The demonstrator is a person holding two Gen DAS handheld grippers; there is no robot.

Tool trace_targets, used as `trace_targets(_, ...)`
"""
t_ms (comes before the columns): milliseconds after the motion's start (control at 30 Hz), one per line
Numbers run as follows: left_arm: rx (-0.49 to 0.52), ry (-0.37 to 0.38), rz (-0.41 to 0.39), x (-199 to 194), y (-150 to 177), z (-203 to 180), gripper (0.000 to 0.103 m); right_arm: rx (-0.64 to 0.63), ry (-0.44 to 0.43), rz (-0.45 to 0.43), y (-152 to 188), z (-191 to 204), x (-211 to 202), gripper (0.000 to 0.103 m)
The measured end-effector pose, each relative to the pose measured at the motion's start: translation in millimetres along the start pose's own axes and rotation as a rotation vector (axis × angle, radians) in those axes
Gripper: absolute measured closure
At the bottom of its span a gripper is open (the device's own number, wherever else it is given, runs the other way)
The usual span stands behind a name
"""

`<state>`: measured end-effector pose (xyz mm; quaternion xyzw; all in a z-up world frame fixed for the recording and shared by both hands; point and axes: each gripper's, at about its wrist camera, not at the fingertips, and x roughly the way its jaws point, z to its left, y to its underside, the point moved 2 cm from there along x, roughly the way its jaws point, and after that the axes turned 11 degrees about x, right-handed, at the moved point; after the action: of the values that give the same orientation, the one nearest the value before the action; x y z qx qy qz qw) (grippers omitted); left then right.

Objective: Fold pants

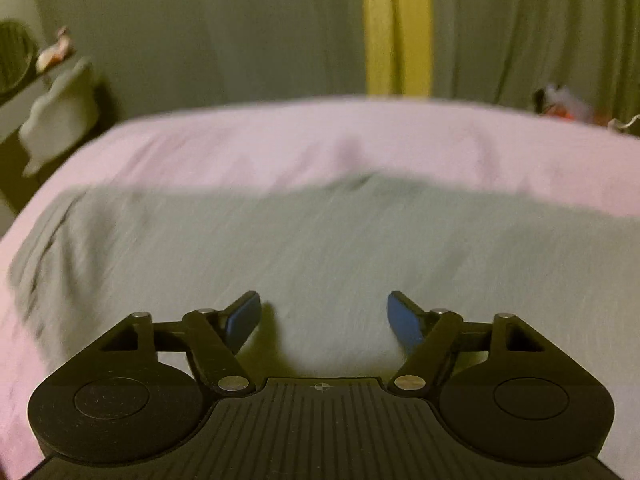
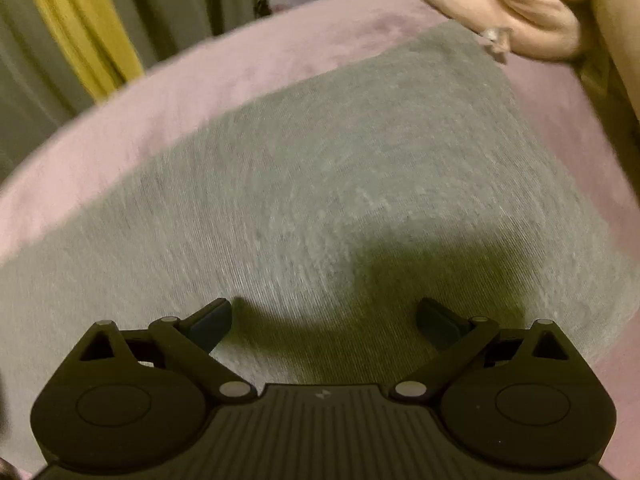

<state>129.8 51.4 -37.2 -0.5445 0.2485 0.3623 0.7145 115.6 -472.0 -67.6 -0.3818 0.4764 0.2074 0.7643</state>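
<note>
- Nearest to us in the left wrist view, our left gripper point(image 1: 324, 318) hangs released, its blue pads point(image 1: 404, 320) spread with only fabric visible in the gap and nothing pinched.
- In the right wrist view our right gripper point(image 2: 324, 322) is likewise released, jaws spread very wide, nothing between them, casting a dark shadow on the cloth just below.
- The grey pants point(image 2: 320, 184) lie flat directly beneath and ahead of both grippers, on the pink bed sheet point(image 1: 280, 140); neither gripper visibly touches the cloth, though motion blur leaves us unsure how close the fingertips are.
- From the left gripper, the pants run as a broad band across the view, side to side, with a bunched end at the far left point(image 1: 44, 240) and the far edge lying straight against pink sheet.
- From the right gripper, the fabric stretches away toward the upper right, narrowing near a peach-pink bundle point(image 2: 520, 8) at the bed's far corner; a lower-right edge shows just beside this gripper.
- We judge the long axis runs across both grippers, so the next grasp calls for each to drop onto an edge near it; the right one looks nearer an edge.
- Beyond the bed hang grey-green curtains with a yellow strip point(image 1: 396, 28).
</note>
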Motion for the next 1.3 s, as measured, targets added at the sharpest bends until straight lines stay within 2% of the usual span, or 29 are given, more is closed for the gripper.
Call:
trace_targets(67, -0.065, -0.015, 0.057, 6.5, 12.4, 16.7, 0.017, 0.117, -0.099, -0.024, -2.3, -23.7, -12.5, 0.004)
trace_targets(100, -0.156, 0.023, 0.065, 6.8, 16.6, 29.0, 0.015, 0.174, -0.126, -0.041, -1.7, -36.9, -18.7, 0.004)
trace_targets(133, -0.214, 0.028, 0.07, 6.6, 18.1, 36.6, 0.015, 0.232, -0.138, -0.068, 0.6, -52.1, -25.9, 0.005)
trace_targets(167, -0.239, 0.003, 0.067, 5.4, 17.1, 40.6, 0.015, 0.273, -0.145, -0.095, 3.9, -67.1, -34.0, 0.012)
trace_targets(233, -0.241, -0.022, 0.057, 4.1, 15.3, 38.5, 0.016, 0.316, -0.124, -0.158, 12.8, -89.0, -49.7, 0.023)
trace_targets(333, -0.232, -0.035, 0.062, 5.3, 14.1, 31.9, 0.012, 0.395, -0.036, -0.213, 29.2, -122.7, -68.4, 0.028)
trace_targets(433, -0.22, -0.053, 0.073, 11.4, 16.8, 31.3, 0.007, 0.511, -0.007, -0.212, 41.3, -157.4, -71.6, 0.056)
trace_targets(533, -0.221, -0.059, 0.076, 8.6, 18.9, 31.1, 0.006, 0.626, -0.108, -0.208, 47.9, -177.2, -70.6, 0.056)
trace_targets(633, -0.232, -0.057, 0.082, 6.0, 21.7, 32.2, 0.006, 0.667, -0.179, -0.21, 46.1, -179.7, -68.6, 0.056)
trace_targets(767, -0.2, -0.025, 0.092, -2.5, 25.0, 23.2, 0.006, 0.695, -0.204, -0.226, 47.3, -180.9, -67.2, 0.054)
trace_targets(867, -0.141, 0.009, 0.102, -9.0, 28.9, 9.0, 0.003, 0.721, -0.218, -0.225, 47.5, -182.1, -67.0, 0.051)
trace_targets(933, -0.094, 0.039, 0.11, -11.9, 31.4, -1.6, 0.003, 0.707, -0.209, -0.226, 46.8, -178.9, -67.3, 0.049)
trace_targets(1033, -0.029, 0.029, 0.132, -15.4, 33.7, -15.4, 0.003, 0.659, -0.187, -0.225, 42.8, -173.9, -64.8, 0.046)
trace_targets(1100, -0.011, 0.054, 0.128, -18.9, 36.0, -21.7, 0.003, 0.645, -0.182, -0.229, 39.7, -171.7, -63.5, 0.047)
trace_targets(1133, -0.009, 0.076, 0.12, -20.8, 37.1, -23.8, 0.005, 0.642, -0.186, -0.233, 37.9, -170.2, -62.7, 0.054)
trace_targets(1167, -0.007, 0.093, 0.113, -23.7, 37.4, -26.1, 0.007, 0.634, -0.193, -0.242, 37.1, -168.8, -62.6, 0.081)
trace_targets(1200, -0.003, 0.111, 0.106, -26.0, 37.7, -27.5, 0.019, 0.622, -0.198, -0.251, 35.9, -166.8, -62.1, 0.092)
trace_targets(1233, -0.001, 0.129, 0.097, -28.0, 38.0, -28.4, 0.031, 0.612, -0.189, -0.264, 35.1, -164.9, -62.5, 0.093)
trace_targets(1300, -0.01, 0.162, 0.087, -31.5, 39.4, -29.0, 0.036, 0.604, -0.189, -0.271, 33.7, -162.9, -62.0, 0.093)
